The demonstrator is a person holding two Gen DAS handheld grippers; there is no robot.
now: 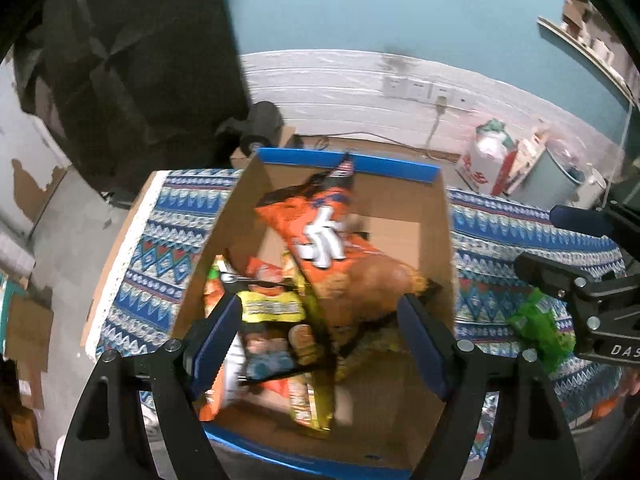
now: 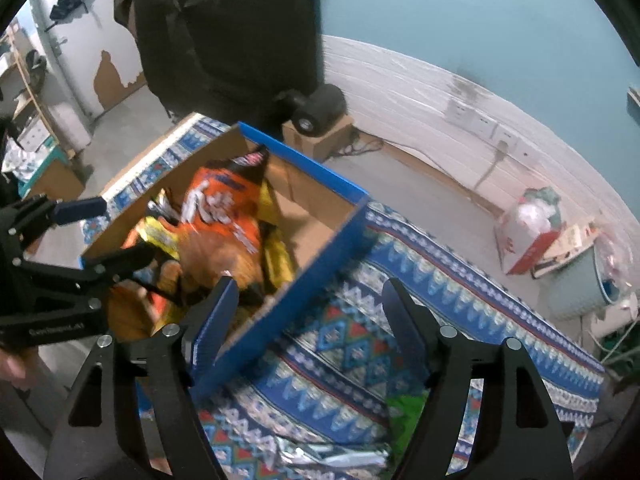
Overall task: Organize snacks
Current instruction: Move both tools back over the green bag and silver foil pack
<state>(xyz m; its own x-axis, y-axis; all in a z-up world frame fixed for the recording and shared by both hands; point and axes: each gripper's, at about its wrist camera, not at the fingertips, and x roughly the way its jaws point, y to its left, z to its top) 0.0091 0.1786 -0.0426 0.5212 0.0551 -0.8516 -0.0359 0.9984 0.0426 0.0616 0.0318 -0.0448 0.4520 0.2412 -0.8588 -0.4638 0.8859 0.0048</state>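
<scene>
Cardboard box, blue-edged, standing on the patterned cloth over the table. Contents: a large orange bag lying on top, slanting across the pile; yellow packets and further small snacks beneath, blurred.

Left tongs: over the box, spread wide, gripping nothing.

Right tongs: spread wide, gripping nothing, straddling the box's near right wall, left finger over the box, right finger over the cloth.

Green bag: on the cloth, right of the box, below the right tongs.

Silver wrapper: on the cloth, beside the green bag.
</scene>
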